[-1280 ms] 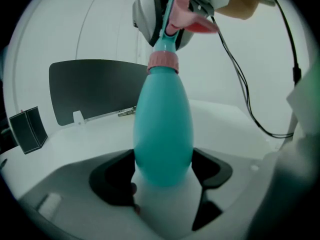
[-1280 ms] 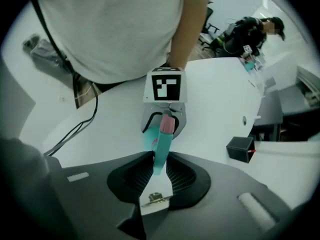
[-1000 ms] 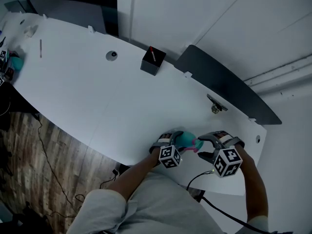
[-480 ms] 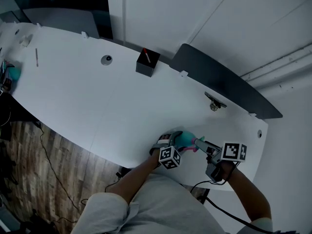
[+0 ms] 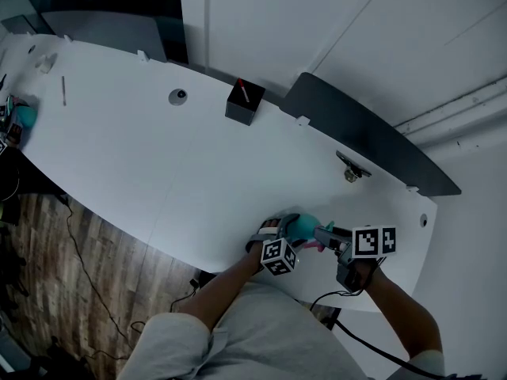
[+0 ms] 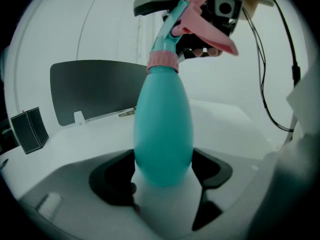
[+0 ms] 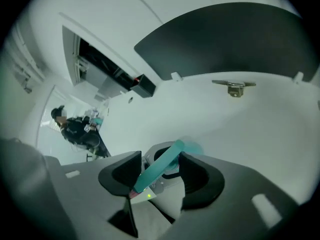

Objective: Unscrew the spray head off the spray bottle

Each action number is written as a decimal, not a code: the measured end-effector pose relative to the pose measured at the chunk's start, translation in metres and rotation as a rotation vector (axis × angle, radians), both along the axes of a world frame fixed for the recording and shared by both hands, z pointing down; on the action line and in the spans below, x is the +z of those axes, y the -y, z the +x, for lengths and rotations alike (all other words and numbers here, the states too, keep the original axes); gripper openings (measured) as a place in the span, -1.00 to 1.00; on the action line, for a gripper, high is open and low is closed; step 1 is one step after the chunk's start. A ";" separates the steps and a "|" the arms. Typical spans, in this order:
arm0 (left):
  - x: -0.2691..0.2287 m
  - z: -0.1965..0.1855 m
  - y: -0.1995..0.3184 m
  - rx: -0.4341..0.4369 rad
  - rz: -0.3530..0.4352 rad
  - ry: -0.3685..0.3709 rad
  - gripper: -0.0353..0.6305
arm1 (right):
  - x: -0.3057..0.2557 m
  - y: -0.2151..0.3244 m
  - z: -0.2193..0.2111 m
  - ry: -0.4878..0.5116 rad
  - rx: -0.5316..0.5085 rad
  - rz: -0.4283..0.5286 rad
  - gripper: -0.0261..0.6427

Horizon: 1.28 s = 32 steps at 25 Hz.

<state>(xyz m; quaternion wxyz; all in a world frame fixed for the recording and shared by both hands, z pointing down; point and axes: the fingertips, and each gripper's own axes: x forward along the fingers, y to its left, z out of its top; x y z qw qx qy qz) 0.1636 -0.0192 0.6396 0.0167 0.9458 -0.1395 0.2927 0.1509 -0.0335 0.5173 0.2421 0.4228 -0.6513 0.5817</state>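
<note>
The teal spray bottle (image 6: 162, 129) is held right at the near edge of the white worktop (image 5: 158, 157), just in front of the person. The left claw (image 6: 162, 166) is clamped on the bottle's fat lower body, with both dark pads pressed against its sides. Up top there's a pink collar (image 6: 162, 61) at the neck, and above that the spray head (image 6: 200, 26) with its pink trigger. The right claw (image 7: 161, 163) comes in from the right and its jaws have just been closing. The spray head runs slantwise between them and touches both pads, so it's gripped. Can't tell whether the bottle's base rests on the worktop. Farther back — well away from all this — a small black box (image 5: 242, 101) stands on the worktop.
</note>
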 end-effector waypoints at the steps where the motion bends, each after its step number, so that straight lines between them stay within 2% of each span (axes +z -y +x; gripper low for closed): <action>1: 0.000 0.000 0.000 0.000 0.002 0.000 0.16 | 0.000 -0.001 0.000 -0.017 -0.059 -0.001 -0.22; 4: 0.000 0.000 0.000 -0.004 0.001 -0.001 0.16 | 0.001 -0.002 0.001 -0.092 -0.241 0.002 -0.33; 5: 0.000 0.000 0.000 -0.004 0.000 -0.001 0.16 | 0.001 -0.003 0.003 -0.131 -0.314 0.006 -0.47; 11: 0.000 0.001 -0.001 -0.005 0.001 0.002 0.16 | 0.001 -0.007 0.003 -0.365 -0.742 0.060 -0.58; 13: 0.001 0.001 -0.001 -0.002 0.002 0.002 0.16 | 0.001 -0.008 0.001 -0.470 -0.946 0.116 -0.61; 17: 0.000 0.000 0.000 -0.003 0.003 0.001 0.16 | 0.002 -0.014 -0.004 -0.738 -1.473 0.270 -0.65; 19: 0.000 0.000 0.000 -0.003 0.002 0.000 0.16 | 0.002 -0.018 -0.005 -0.842 -1.713 0.351 -0.65; 20: 0.000 0.001 0.000 -0.003 0.002 -0.001 0.16 | 0.003 -0.019 -0.005 -0.873 -1.802 0.390 -0.65; 22: 0.000 0.001 0.000 -0.002 0.002 -0.001 0.16 | 0.004 -0.022 -0.005 -0.904 -1.913 0.457 -0.65; 24: 0.000 0.001 0.000 -0.002 0.003 -0.001 0.16 | 0.004 -0.023 -0.005 -0.905 -1.944 0.509 -0.65; 26: 0.001 0.001 0.000 -0.002 0.004 -0.001 0.16 | 0.004 -0.024 -0.004 -0.881 -1.890 0.529 -0.64; 27: 0.001 0.001 0.000 -0.002 0.003 -0.001 0.16 | 0.004 -0.024 -0.003 -0.860 -1.835 0.527 -0.63; 28: 0.001 0.001 0.000 -0.003 0.002 -0.001 0.16 | 0.002 -0.024 -0.004 -0.830 -1.761 0.525 -0.47; 29: 0.001 0.001 -0.001 -0.003 0.002 -0.001 0.16 | -0.001 -0.023 -0.005 -0.786 -1.669 0.522 -0.20; 30: 0.001 0.001 -0.001 -0.002 0.002 -0.001 0.16 | -0.006 -0.023 -0.008 -0.729 -1.569 0.520 -0.08; 32: 0.001 0.000 -0.001 0.000 0.002 -0.002 0.16 | -0.019 -0.022 -0.015 -0.610 -1.372 0.520 -0.05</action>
